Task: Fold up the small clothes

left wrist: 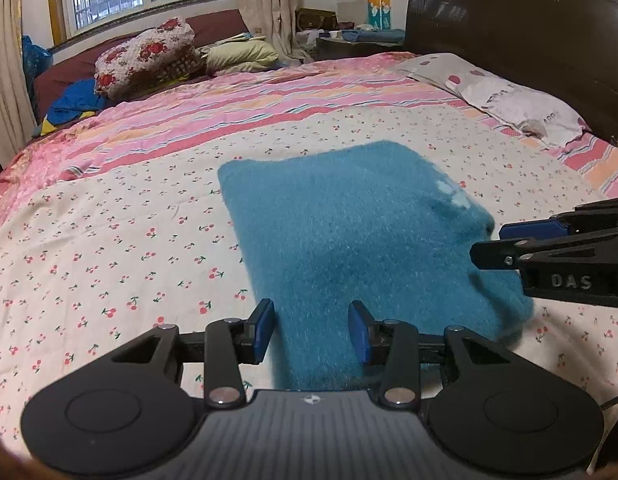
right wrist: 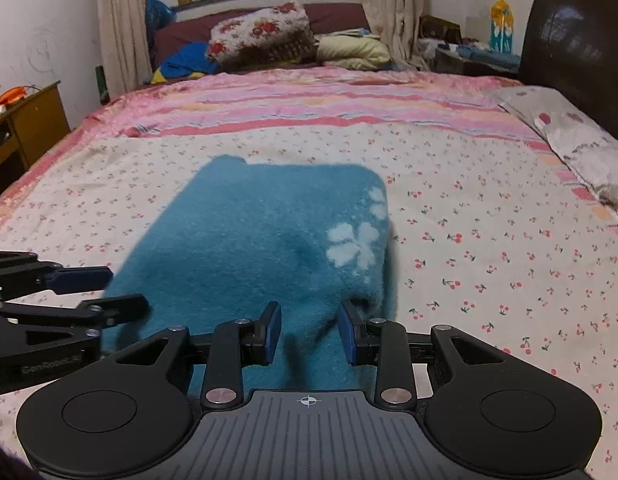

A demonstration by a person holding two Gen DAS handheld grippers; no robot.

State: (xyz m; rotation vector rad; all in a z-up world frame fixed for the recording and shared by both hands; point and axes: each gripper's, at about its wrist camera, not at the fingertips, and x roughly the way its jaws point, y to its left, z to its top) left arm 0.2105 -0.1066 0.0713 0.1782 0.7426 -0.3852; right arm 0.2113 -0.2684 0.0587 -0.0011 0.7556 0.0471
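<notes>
Left wrist view: left gripper (left wrist: 312, 330) jaws spread, nothing pinched; teal fleece garment (left wrist: 361, 240) lies on the cherry-print bedsheet (left wrist: 109, 264), its near edge running between and ahead of the jaws. Right gripper (left wrist: 505, 244) enters at the garment's right edge, fingers apart.

Right wrist view: right gripper (right wrist: 309, 330) jaws spread, empty; garment (right wrist: 249, 240) ahead and between them, white flower print (right wrist: 355, 244) just ahead of the right jaw. Left gripper (right wrist: 109, 292) over the garment's left edge. Pillow (right wrist: 577, 136) far right.
</notes>
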